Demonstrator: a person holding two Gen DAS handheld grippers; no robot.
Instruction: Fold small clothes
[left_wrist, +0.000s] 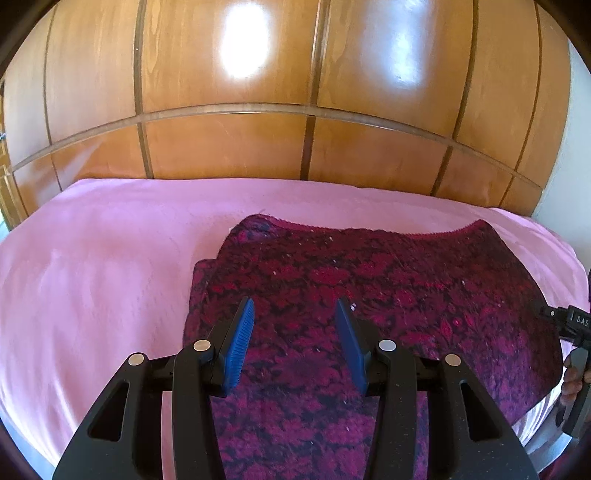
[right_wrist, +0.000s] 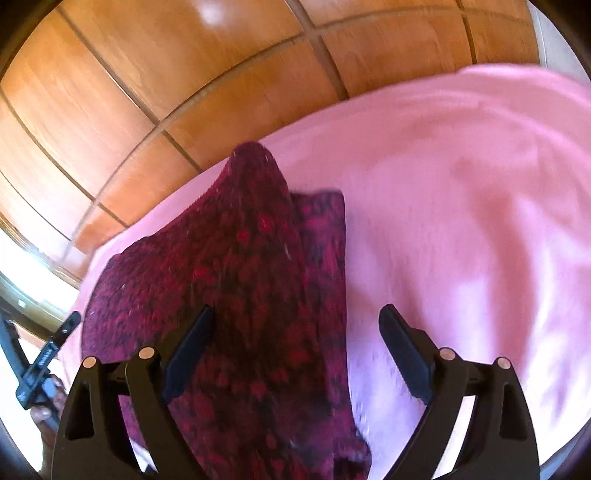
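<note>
Jaws of the left gripper (left_wrist: 293, 332) and right gripper (right_wrist: 295, 354) stand apart, empty, over the dark red patterned knit garment (left_wrist: 369, 288) lying part-folded on the pink bedsheet (left_wrist: 110, 258). Next grasp should pinch its far scalloped hem squarely.

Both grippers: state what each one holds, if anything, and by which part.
Nothing is held. The left gripper and right gripper hang open above the red patterned garment, pads clear of it.
</note>
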